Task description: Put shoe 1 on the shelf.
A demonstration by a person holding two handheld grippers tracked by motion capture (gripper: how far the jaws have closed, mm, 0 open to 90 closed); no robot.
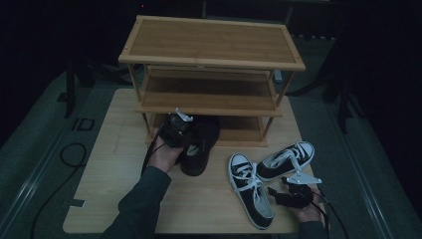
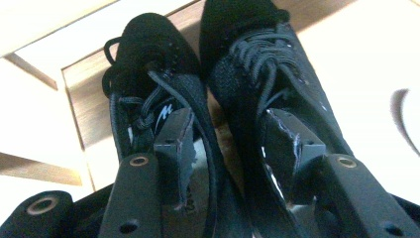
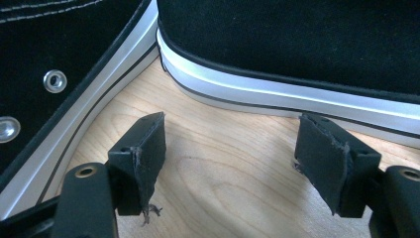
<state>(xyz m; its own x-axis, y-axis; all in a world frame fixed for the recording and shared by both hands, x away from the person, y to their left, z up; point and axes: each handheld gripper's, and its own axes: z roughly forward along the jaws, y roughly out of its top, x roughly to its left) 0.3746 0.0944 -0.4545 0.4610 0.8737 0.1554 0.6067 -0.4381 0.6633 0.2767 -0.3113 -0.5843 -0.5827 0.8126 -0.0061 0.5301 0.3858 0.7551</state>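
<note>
Left fingers [image 2: 225, 148]: released, spread astride inner walls of 2 black shoes [image 2: 198, 89], pads clear of fabric. Black shoes: on counter [image 1: 114, 164], toes under bottom shelf of rack [image 1: 209, 107]. Risk: pad snagging a loose lace on withdrawal, dragging 1 shoe askew or out.

Right fingers [image 3: 237, 158]: released, empty, low over bare counter just short of white soles of 2 sneakers [image 3: 297, 54]. Risk: forward nudge skidding the crossed sneakers [image 1: 268, 174] toward the near counter edge.
</note>
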